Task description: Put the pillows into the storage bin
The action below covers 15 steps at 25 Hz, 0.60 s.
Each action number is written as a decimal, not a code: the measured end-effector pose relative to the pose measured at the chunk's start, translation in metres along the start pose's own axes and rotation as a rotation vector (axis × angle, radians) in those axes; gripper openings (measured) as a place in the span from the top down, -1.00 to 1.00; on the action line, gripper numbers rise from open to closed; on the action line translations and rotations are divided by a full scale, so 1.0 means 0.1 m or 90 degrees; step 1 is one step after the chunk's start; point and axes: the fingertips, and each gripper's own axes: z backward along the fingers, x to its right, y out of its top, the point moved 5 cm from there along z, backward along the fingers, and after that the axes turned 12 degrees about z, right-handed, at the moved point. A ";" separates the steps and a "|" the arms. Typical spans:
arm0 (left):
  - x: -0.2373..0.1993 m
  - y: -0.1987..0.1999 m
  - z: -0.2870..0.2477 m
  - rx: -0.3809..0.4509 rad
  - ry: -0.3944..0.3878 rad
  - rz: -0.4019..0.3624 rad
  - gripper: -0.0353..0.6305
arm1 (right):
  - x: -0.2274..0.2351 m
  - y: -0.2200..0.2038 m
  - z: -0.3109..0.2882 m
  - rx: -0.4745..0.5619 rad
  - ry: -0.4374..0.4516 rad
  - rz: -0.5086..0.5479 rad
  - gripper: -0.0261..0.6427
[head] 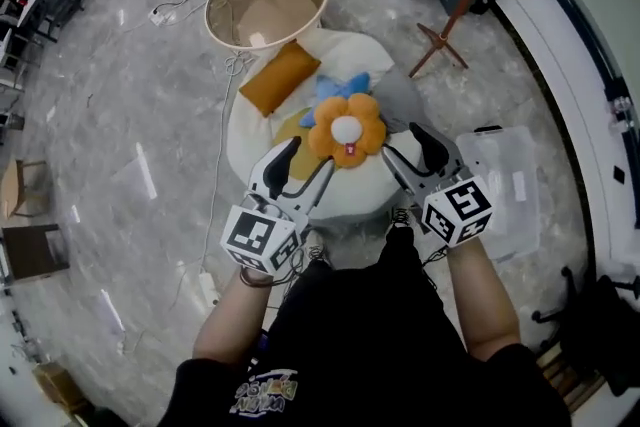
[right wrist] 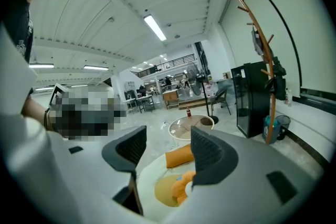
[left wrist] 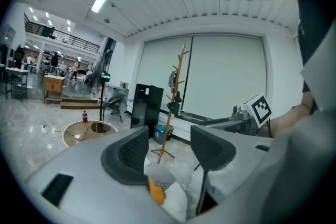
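Orange pillow lies at the beanbag's far-left edge, flower pillow at its middle, between left gripper and right gripper, both released, empty. Only the head view shows the clear bin, right of the beanbag.

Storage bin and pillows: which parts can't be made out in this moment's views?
Storage bin, head view: left side behind the right gripper; lid on or off unclear through clear plastic.
Blue pillow, head view: mostly under the flower pillow.
Left gripper view: only an orange sliver shows past the left gripper; which pillow, unclear.
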 end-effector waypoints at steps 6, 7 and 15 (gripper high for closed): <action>0.28 0.04 -0.47 0.029 0.099 0.014 0.17 | 0.73 -0.08 -0.19 -0.033 0.116 0.024 0.09; 0.30 0.04 -0.52 0.032 0.112 0.017 0.17 | 0.81 -0.11 -0.23 -0.038 0.127 0.023 0.08; 0.16 -0.11 -0.89 0.023 0.159 0.049 0.14 | 1.17 -0.47 -0.59 -0.081 0.174 0.006 0.02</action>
